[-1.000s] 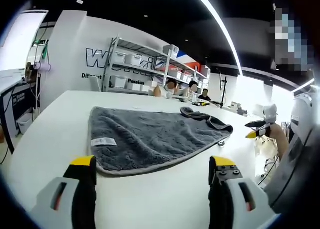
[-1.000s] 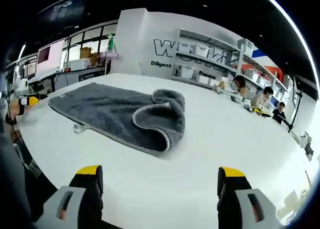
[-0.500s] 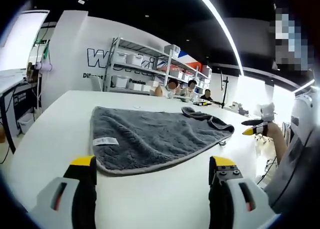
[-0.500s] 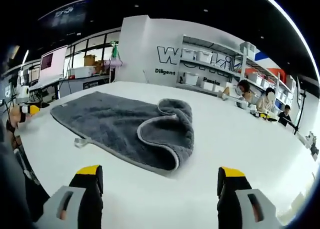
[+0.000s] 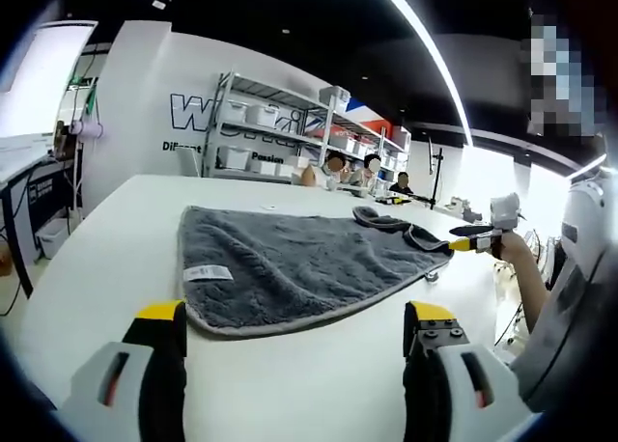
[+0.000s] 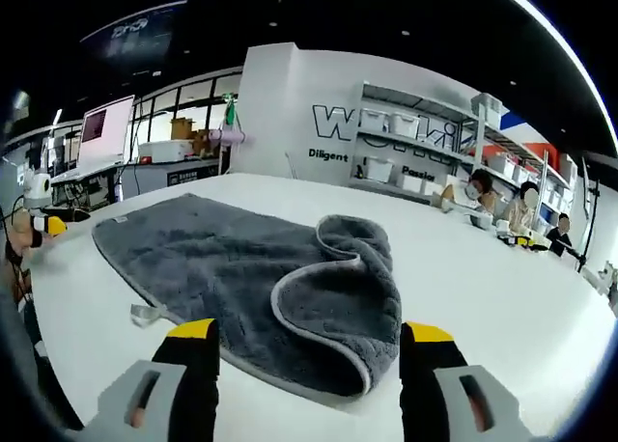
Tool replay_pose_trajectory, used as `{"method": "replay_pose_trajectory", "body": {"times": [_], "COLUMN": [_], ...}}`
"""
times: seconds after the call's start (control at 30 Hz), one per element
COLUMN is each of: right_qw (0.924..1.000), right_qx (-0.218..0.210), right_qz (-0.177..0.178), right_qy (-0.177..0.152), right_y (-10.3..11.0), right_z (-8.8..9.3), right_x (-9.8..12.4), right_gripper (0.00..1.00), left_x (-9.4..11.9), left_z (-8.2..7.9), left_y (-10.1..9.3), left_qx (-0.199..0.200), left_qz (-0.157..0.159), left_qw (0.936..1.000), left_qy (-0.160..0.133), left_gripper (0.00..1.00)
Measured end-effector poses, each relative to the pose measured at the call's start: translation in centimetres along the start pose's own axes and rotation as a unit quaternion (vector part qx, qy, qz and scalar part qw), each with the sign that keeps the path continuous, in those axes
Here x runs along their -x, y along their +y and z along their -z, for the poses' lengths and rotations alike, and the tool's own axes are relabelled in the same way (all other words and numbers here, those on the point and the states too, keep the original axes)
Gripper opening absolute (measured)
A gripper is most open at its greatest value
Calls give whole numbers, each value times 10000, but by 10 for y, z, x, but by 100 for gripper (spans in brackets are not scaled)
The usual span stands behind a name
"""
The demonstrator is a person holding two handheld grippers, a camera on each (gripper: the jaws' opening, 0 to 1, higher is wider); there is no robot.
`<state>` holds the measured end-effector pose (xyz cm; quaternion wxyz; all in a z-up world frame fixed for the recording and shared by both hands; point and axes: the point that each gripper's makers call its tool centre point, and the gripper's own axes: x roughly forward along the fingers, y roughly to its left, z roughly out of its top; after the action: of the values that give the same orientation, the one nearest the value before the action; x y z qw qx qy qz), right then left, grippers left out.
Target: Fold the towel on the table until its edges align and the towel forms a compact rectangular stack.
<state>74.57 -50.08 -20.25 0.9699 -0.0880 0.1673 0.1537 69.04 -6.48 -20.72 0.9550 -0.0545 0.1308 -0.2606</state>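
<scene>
Right claw (image 6: 307, 365) nearer grey towel (image 6: 241, 268); one corner folded over

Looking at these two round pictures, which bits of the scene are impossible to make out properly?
- Towel: in the right gripper view a flap is folded back over one end, hiding what lies beneath.
- Label on the towel, left gripper view: print too small to read.
- Wall lettering, left gripper view: partly covered by the shelves.
- Right gripper, seen in the left gripper view: too small to tell its opening.

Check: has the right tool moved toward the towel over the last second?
Yes. In the left gripper view, the right tool has closed in on the towel's far corner; the towel holds position against the shelving.
</scene>
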Motion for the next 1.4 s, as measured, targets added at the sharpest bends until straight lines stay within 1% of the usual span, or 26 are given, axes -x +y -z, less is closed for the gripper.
{"method": "replay_pose_trajectory", "body": {"times": [0.17,0.3,0.47,0.57,0.73,0.87,0.97,1.0,1.03,1.07,1.1,1.17,1.23,1.3,1.4], "right_qw": [9999,9998,9990,9979,9964,9956,9949,9946,9921,9900,9894,9904,9914,9910,9919], "right_qx": [61,172,402,580,745,792,868,893,1137,1303,1352,1294,1236,1301,1262], "right_qz": [-129,-108,-184,-197,-226,-294,-260,-249,-116,-62,-80,-133,-187,-76,138], "right_qy": [-47,21,120,232,330,408,450,464,516,544,521,456,392,315,-28], "right_y": [10,13,23,28,31,34,32,32,26,26,28,29,30,25,18], "right_z": [-6,-6,-6,-2,4,8,11,12,13,13,13,11,8,3,-15], "right_x": [-20,-31,-45,-54,-60,-65,-66,-67,-67,-66,-67,-66,-65,-62,-51], "right_gripper": [68,62,55,50,37,31,24,20,17,13,10,5,5,4,3], "left_x": [2,4,4,4,7,8,9,9,9,9,9,8,8,7,7], "left_z": [0,0,1,2,3,4,5,5,5,5,5,5,6,5,5], "left_y": [3,4,5,5,7,8,9,9,9,9,10,9,9,9,8], "left_qx": [5,14,29,41,63,81,89,92,93,96,99,104,109,105,99], "left_qz": [-39,-62,-67,-75,-98,-126,-133,-135,-137,-141,-144,-140,-135,-127,-121], "left_qw": [10000,10000,10000,10000,9999,9999,9999,9999,9999,9998,9998,9998,9998,9999,9999], "left_qy": [-1,-8,-10,-10,-23,-22,-28,-31,-32,-28,-23,-21,-19,-25,-34], "left_gripper": [98,98,98,98,98,98,98,98,98,98,98,98,98,98,98]}}
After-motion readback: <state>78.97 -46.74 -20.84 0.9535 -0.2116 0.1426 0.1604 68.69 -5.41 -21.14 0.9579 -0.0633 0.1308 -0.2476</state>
